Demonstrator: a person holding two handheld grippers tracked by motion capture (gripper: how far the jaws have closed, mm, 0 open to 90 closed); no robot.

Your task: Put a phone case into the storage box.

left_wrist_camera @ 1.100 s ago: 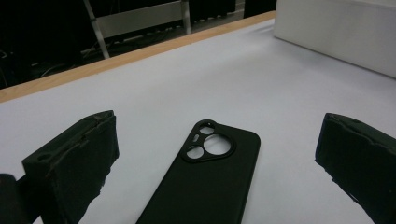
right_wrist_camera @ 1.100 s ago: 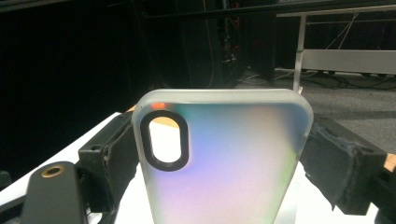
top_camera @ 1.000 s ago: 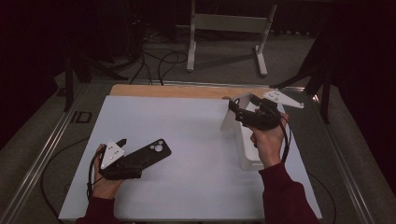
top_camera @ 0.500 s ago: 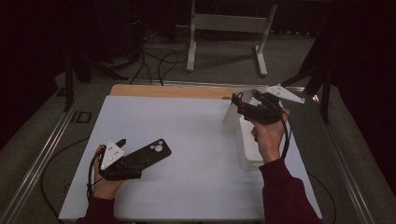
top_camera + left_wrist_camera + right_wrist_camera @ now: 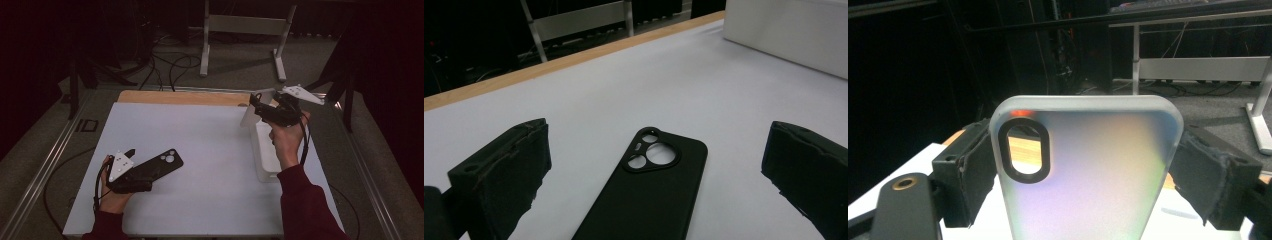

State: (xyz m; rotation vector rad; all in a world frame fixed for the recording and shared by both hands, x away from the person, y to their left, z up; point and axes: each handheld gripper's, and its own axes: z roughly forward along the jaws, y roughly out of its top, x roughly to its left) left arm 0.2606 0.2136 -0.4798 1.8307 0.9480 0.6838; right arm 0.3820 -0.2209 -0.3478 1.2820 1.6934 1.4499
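A black phone case [image 5: 161, 165] [image 5: 650, 195] lies flat on the white table top at the near left, camera cut-out pointing away from me. My left gripper [image 5: 142, 172] [image 5: 659, 146] rests low behind it, open, with one jaw on each side of the case and neither touching it. My right gripper [image 5: 259, 106] [image 5: 1088, 167] is raised at the far right and is shut on a frosted translucent phone case [image 5: 248, 116] [image 5: 1098, 175]. That case stands upright between the pads, over the far end of a white box [image 5: 267, 156].
The white box [image 5: 789, 35] lies lengthwise along the table's right side. A wooden strip [image 5: 185, 97] borders the far edge of the white table top [image 5: 210, 150]. Beyond it, metal stand legs [image 5: 205, 45] and cables sit on a dark floor.
My right gripper has drifted a little toward the far right with the translucent case still in it. The left gripper and the black case have not moved.
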